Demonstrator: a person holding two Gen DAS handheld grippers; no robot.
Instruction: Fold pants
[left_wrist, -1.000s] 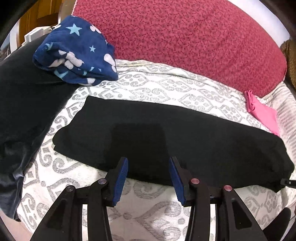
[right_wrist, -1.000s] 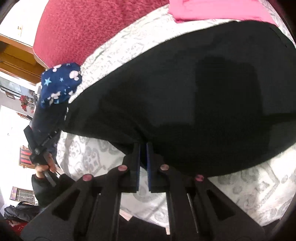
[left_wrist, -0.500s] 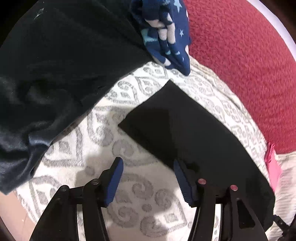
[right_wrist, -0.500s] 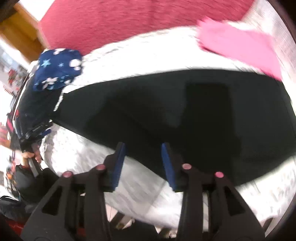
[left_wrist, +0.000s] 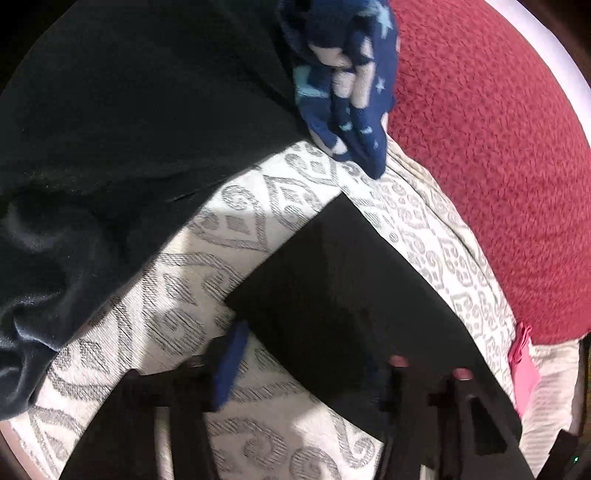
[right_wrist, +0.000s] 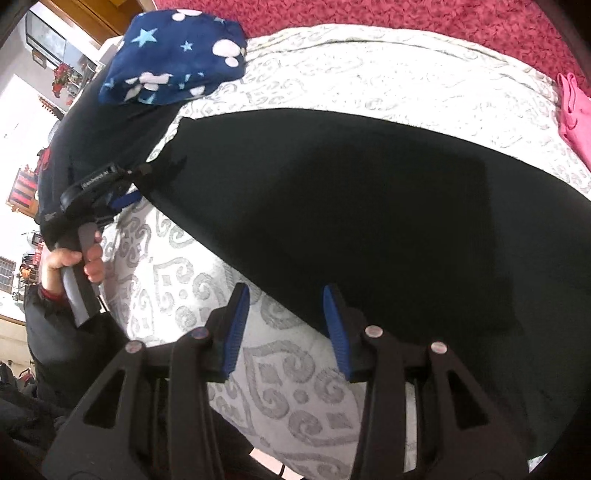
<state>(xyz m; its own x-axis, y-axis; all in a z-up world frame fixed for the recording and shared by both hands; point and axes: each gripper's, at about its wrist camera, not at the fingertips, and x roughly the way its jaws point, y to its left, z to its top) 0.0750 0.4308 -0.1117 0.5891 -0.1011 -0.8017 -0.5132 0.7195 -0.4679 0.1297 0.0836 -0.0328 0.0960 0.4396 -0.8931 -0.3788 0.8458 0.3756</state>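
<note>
Writing: you could read none; the left gripper's (right_wrist: 127, 184) label was blurred.
Left jaws: you were closing them over the pants' (left_wrist: 343, 291) corner.
Right gripper (right_wrist: 286, 325): your jaws stood partly open, empty, at the pants' edge.

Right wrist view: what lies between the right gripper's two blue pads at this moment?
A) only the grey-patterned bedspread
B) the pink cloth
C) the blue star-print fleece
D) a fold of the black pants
A: the right gripper stands open over bare bedspread, while the black pants edge runs just past its right fingertip.

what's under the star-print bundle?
The star-print bundle lies partly on a dark garment and partly on the patterned bedspread. What sits beneath its middle is covered.
</note>
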